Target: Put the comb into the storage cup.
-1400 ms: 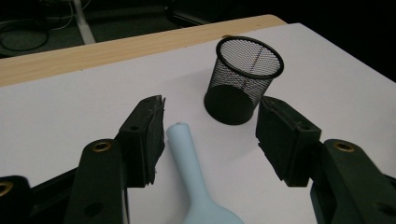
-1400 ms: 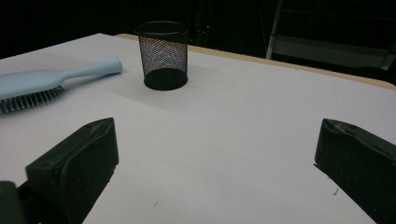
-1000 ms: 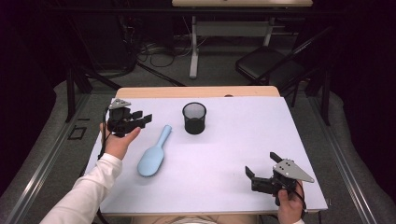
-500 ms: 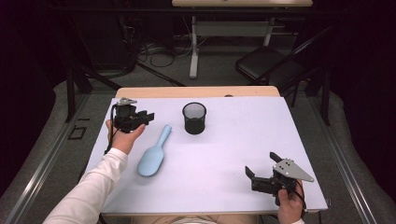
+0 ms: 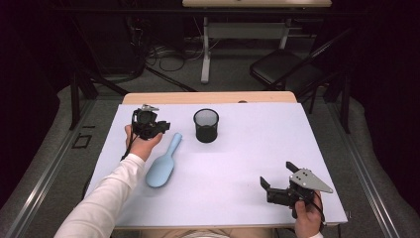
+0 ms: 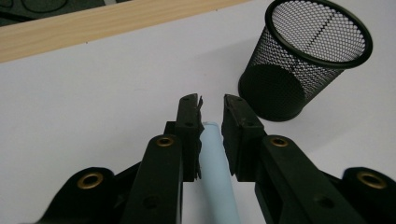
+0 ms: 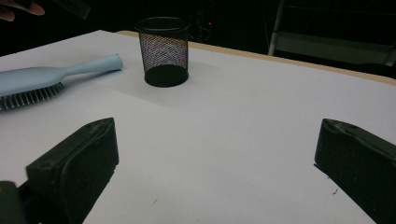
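Observation:
A light blue hairbrush (image 5: 161,168) lies on the white table top, its handle pointing toward a black mesh cup (image 5: 206,125). My left gripper (image 5: 162,127) hovers just over the handle's tip. In the left gripper view its jaws (image 6: 212,100) stand a narrow gap apart, with the end of the handle (image 6: 217,186) lying between them; I cannot tell whether they touch it. The cup (image 6: 299,70) stands upright and empty just beyond. My right gripper (image 5: 276,173) rests near the front right edge, wide open (image 7: 217,154) with nothing in it, facing the brush (image 7: 28,81) and the cup (image 7: 163,51).
The white sheet (image 5: 257,144) covers a wooden table whose bare back edge (image 5: 208,97) shows beyond it. Past the table are a dark floor with cables, a desk frame (image 5: 205,54) and a chair (image 5: 282,72).
My left gripper has moved right, from the table's left side to the tip of the brush handle. The right gripper, brush and cup have stayed put.

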